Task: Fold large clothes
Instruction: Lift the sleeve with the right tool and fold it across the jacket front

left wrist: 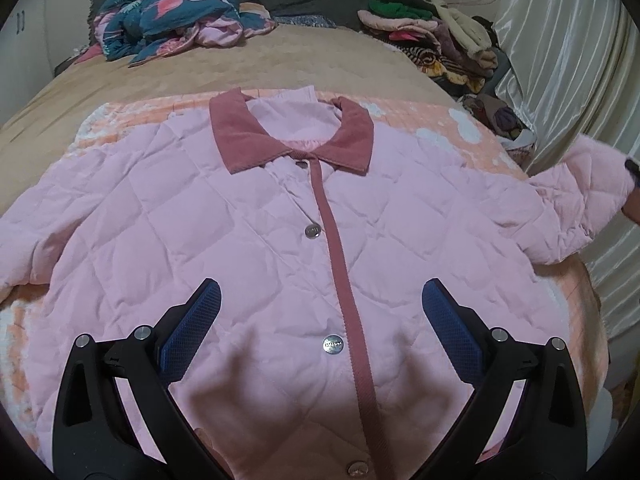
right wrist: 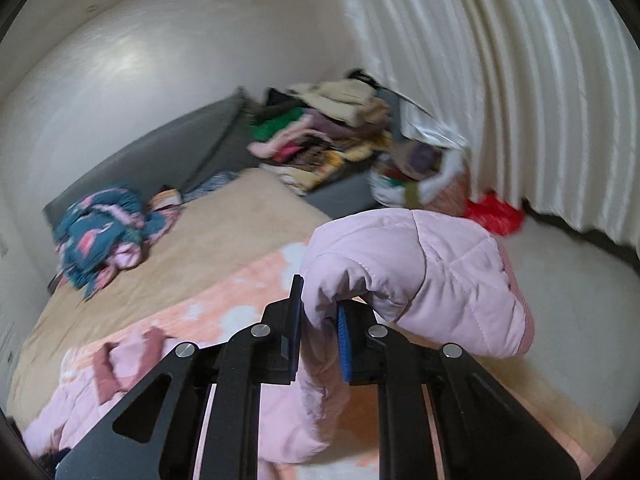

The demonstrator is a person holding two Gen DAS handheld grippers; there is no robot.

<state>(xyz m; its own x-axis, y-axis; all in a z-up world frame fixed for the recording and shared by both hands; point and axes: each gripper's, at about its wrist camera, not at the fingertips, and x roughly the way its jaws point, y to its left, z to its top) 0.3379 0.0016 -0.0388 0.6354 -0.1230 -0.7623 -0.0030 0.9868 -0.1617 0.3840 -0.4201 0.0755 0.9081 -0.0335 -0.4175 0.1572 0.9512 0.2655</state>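
A pink quilted jacket [left wrist: 224, 216] with a dark pink collar [left wrist: 248, 140] and placket lies face up, buttoned, on a peach blanket [left wrist: 132, 116] on the bed. My left gripper [left wrist: 320, 300] is open and hovers over the jacket's lower front, empty. My right gripper [right wrist: 318, 320] is shut on the jacket's sleeve [right wrist: 432, 276] and holds it lifted above the bed's right side. The lifted sleeve also shows at the right edge of the left wrist view [left wrist: 588, 188]. The jacket's body shows in the right wrist view [right wrist: 92, 400].
A blue and pink patterned quilt [left wrist: 168, 12] is bunched at the far left of the tan bedspread [left wrist: 280, 60]. A pile of mixed clothes [left wrist: 432, 36] sits at the far right. A pale curtain [left wrist: 576, 60] hangs along the right. A red bag [right wrist: 494, 214] lies on the floor.
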